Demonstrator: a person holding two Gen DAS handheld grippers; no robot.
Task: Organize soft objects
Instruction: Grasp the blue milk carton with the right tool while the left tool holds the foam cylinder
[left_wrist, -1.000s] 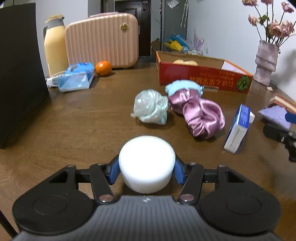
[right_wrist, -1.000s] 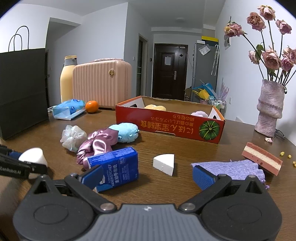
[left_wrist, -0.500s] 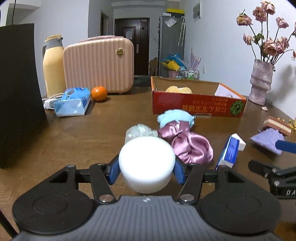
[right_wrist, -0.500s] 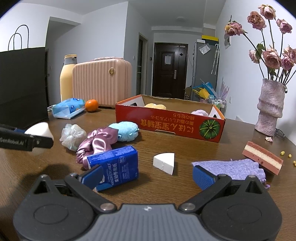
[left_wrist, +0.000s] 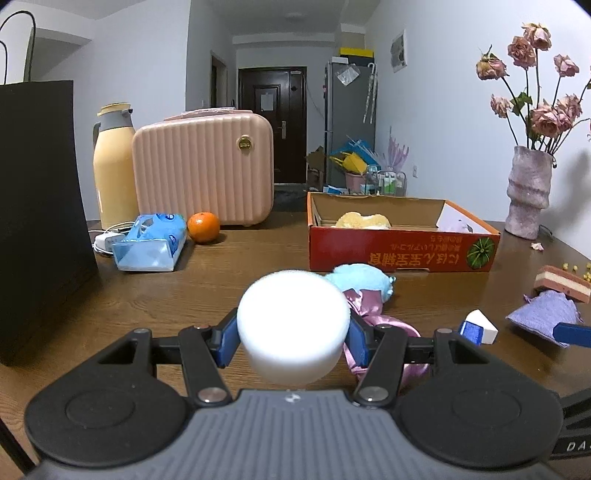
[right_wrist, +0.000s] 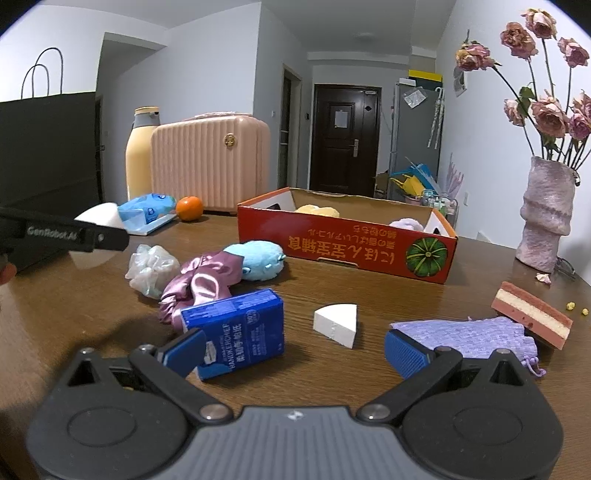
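Note:
My left gripper (left_wrist: 291, 338) is shut on a round white foam puff (left_wrist: 292, 325), held above the table; the same puff (right_wrist: 98, 236) shows at the left of the right wrist view. A red cardboard box (right_wrist: 347, 245) with soft items inside stands behind. In front of it lie a light blue plush (right_wrist: 260, 258), a pink satin scrunchie (right_wrist: 201, 284) and an iridescent scrunchie (right_wrist: 151, 267). My right gripper (right_wrist: 295, 352) stands open low over the table, with a blue tissue pack (right_wrist: 236, 338) and a white foam wedge (right_wrist: 338, 325) just ahead. A purple knit pouch (right_wrist: 469, 338) lies to the right.
A black paper bag (left_wrist: 37, 218) stands at the left. At the back are a yellow flask (left_wrist: 112, 166), a pink case (left_wrist: 203, 170), an orange (left_wrist: 203, 227) and a blue wipes pack (left_wrist: 151, 243). A vase of roses (right_wrist: 546, 214) and a layered sponge (right_wrist: 532, 319) sit right.
My left gripper has risen and tilted up with the white puff, so the box and room now show beyond it. The right gripper has stayed still.

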